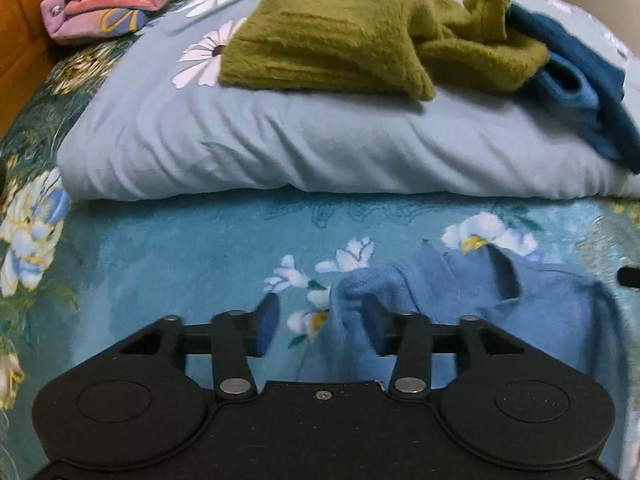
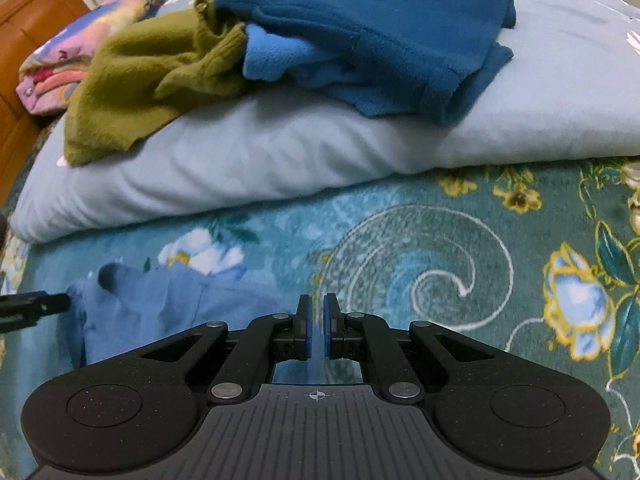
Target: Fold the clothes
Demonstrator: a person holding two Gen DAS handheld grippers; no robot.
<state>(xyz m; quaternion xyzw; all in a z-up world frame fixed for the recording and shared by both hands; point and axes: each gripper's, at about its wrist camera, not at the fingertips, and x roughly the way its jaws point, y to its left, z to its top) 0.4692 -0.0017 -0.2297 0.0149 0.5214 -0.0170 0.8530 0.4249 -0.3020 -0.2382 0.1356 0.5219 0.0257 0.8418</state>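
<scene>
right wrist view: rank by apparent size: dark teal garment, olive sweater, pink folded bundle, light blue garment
1. Dark teal garment, largest.
2. Olive sweater and light blue garment: alike in area. The light blue one lies nearer the camera and is partly hidden by the hand-held gripper, so unranked.
3. Pink folded bundle, smallest, though farthest and partly hidden.

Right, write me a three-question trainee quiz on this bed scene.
1. True or false: the left gripper has its fingers spread apart at the edge of the light blue garment.
2. Which garment lies leftmost on the pale duvet? A) olive green sweater B) dark teal fleece
3. Fill in: the right gripper has its fingers nearly together and grips ____.

Key: 1 true; 2 A; 3 nothing
</scene>
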